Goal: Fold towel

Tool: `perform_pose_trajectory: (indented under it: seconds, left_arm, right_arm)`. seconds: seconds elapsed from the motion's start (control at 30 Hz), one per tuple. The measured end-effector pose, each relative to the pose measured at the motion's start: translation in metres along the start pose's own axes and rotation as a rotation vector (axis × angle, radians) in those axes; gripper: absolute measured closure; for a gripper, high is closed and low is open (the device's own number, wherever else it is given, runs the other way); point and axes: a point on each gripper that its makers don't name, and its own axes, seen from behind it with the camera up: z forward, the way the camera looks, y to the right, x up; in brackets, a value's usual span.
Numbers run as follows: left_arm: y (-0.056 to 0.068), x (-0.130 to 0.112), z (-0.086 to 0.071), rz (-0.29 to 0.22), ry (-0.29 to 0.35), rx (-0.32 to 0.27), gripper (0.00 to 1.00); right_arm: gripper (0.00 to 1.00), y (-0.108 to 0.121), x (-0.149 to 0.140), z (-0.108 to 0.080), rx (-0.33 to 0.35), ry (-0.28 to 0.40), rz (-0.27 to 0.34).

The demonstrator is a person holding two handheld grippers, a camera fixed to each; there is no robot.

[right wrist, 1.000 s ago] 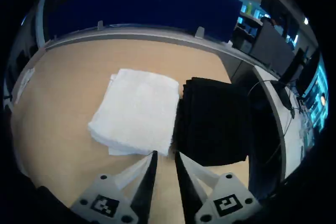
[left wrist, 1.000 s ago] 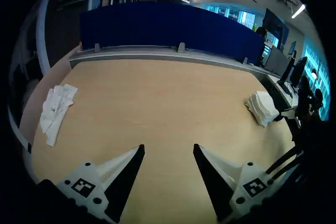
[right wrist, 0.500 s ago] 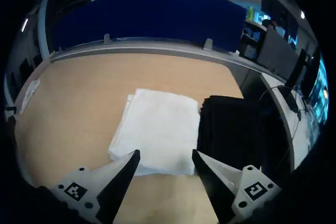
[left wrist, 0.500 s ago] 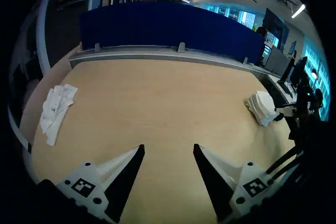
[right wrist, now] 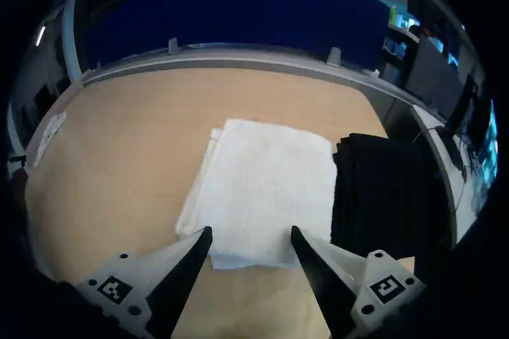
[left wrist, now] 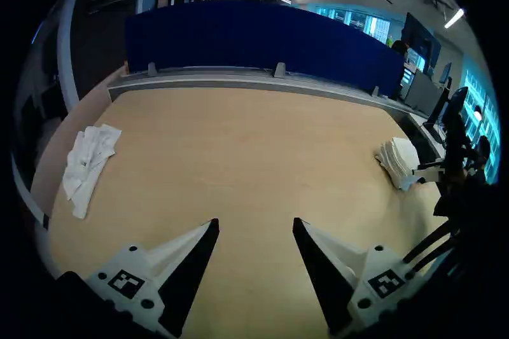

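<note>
A folded white towel stack (right wrist: pixel 264 193) lies on the wooden table just ahead of my right gripper (right wrist: pixel 249 240), which is open with nothing between its fingers. The same stack (left wrist: pixel 397 159) appears far right in the left gripper view, with the right gripper (left wrist: pixel 427 173) beside it. My left gripper (left wrist: pixel 254 229) hovers open over bare table. A crumpled, unfolded white towel (left wrist: pixel 89 159) lies at the table's left edge; it also shows as a small white patch (right wrist: pixel 48 137) in the right gripper view.
A stack of black folded cloths (right wrist: pixel 382 196) sits right beside the white stack. A blue partition (left wrist: pixel 254 37) and grey rail (left wrist: pixel 254 81) close off the table's far side. Monitors and desks (left wrist: pixel 439 100) stand to the right.
My right gripper opened, letting go at the white stack's edge, and has drawn back slightly. The left gripper has barely moved.
</note>
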Motion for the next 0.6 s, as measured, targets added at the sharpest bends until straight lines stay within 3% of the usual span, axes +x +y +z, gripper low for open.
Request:
perform_pose_trajectory:
  seconds: [0.2, 0.3, 0.5, 0.6]
  left_arm:
    - [0.0, 0.001, 0.002, 0.002, -0.002, 0.0, 0.14]
    - [-0.001, 0.002, 0.004, -0.001, -0.003, 0.002, 0.14]
    - [-0.002, 0.003, 0.009, -0.007, -0.004, 0.002, 0.14]
    - [-0.002, 0.004, 0.011, -0.008, -0.006, 0.001, 0.14]
  right_arm:
    - [0.04, 0.001, -0.009, 0.009, 0.006, -0.023, -0.02]
    - [0.04, 0.002, 0.0, 0.006, 0.008, -0.009, -0.018]
    - [0.04, 0.008, 0.037, 0.0, 0.003, 0.057, -0.025]
    - [0.04, 0.013, 0.057, 0.006, 0.001, 0.077, -0.021]
